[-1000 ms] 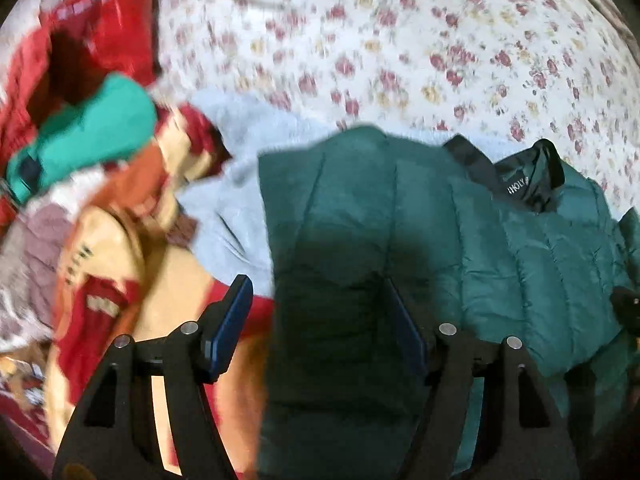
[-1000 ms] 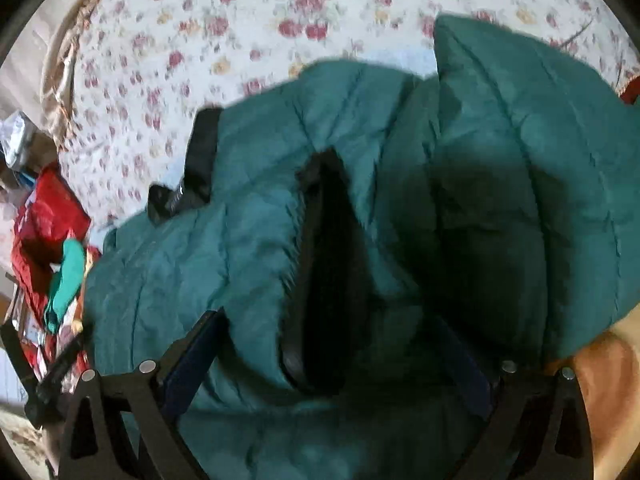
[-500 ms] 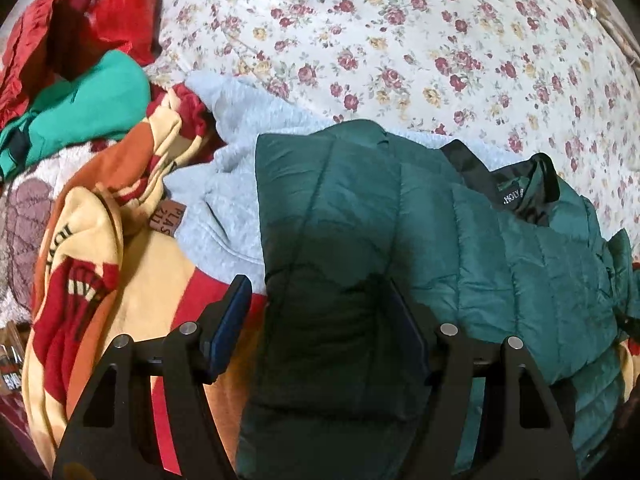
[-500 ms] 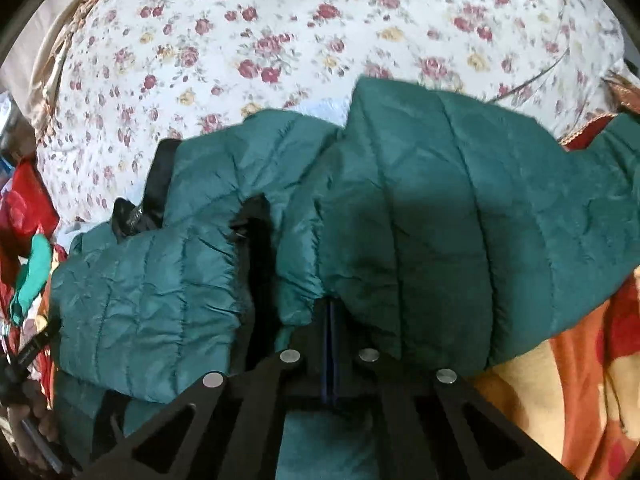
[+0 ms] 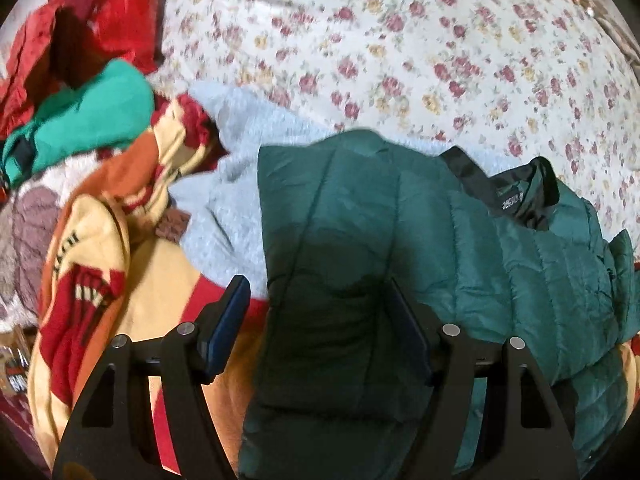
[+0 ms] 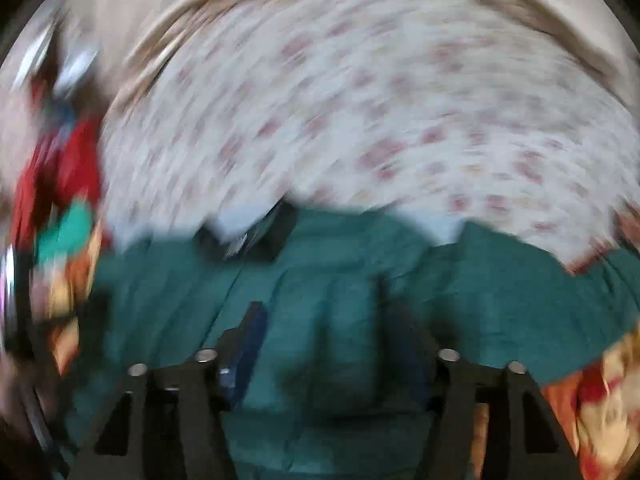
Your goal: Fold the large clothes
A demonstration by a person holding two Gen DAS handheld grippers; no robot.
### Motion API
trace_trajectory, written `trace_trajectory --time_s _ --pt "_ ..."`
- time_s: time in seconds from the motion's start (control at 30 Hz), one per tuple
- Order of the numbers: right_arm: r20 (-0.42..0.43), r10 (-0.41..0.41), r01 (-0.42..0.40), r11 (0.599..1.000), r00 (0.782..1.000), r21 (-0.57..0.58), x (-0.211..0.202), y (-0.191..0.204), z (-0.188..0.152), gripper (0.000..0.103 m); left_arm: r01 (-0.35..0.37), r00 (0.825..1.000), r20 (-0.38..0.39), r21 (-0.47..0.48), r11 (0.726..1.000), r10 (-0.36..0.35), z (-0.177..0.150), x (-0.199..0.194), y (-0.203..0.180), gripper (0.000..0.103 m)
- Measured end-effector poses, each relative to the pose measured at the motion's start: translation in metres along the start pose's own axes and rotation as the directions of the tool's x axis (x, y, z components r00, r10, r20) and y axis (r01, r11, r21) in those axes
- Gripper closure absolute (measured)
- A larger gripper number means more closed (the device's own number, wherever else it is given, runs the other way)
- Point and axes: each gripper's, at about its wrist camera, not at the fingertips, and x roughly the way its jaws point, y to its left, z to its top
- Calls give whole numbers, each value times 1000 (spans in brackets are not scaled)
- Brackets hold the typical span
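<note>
Only the left view shows the dark green quilted puffer jacket (image 5: 420,240) sharply, black collar included; the right is blurred. The left hand-held gripper (image 5: 316,316) and the right hand-held gripper (image 6: 332,332) both gape apart over its padded ribs.

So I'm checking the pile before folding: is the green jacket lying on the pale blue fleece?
Touching. The left wrist view shows the green jacket overlapping the pale blue fleece, with no gap at its left edge.
</note>
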Motion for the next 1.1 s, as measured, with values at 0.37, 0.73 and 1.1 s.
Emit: trace_trajectory --time_s 0.37,0.73,1.1 --pt "-336 39 -20 998 941 60 90 -52 -18 65 -10 996 -88 4 1000 11 -1 22 -1 19" --pt "-145 5 -1 1000 989 26 49 7 22 19 -62 997 -46 45 997 64 0 14 -9 19" --pt "-135 -83 96 991 987 97 28 -29 20 15 41 980 -185 -185 982 -75 -8 36 28 0"
